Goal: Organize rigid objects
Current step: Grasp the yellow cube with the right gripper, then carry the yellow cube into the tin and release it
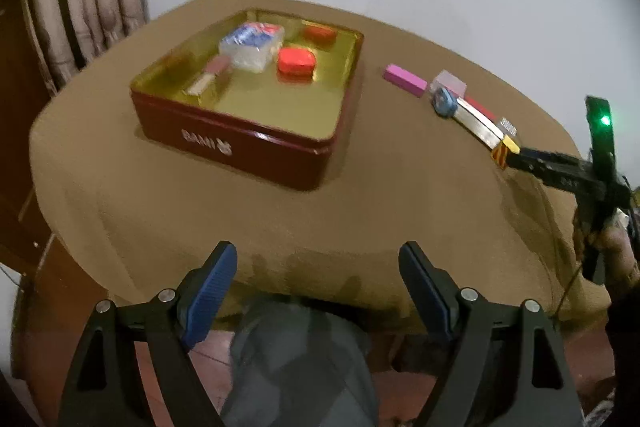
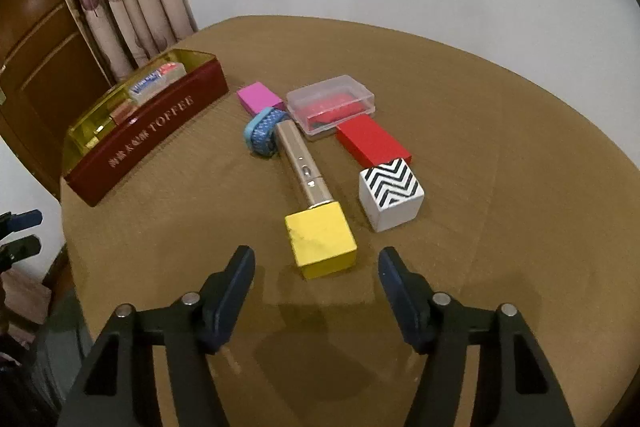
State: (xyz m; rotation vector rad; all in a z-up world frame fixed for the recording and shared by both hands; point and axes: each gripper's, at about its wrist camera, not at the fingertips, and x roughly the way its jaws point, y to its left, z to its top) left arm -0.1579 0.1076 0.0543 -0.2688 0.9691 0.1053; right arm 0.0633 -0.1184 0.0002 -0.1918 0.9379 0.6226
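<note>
A brown-clothed desk stands against a pale wall, curtain at the back left. The yellow cube sits just ahead of the right gripper, whose jaws are spread wide and hold nothing. The cube's far face touches the end of a gold bar, so a skewed close could shove the bar into the blue band at its other end. The zigzag cube stands near on the right; the right jaw coming in wide might clip it against the red block. Behind lie a pink block and a clear case. The tin, well apart to the left, already holds several pieces, perhaps a wrapped pack among them, though blur hides detail. The left gripper hangs open and empty at the desk's near edge.
</note>
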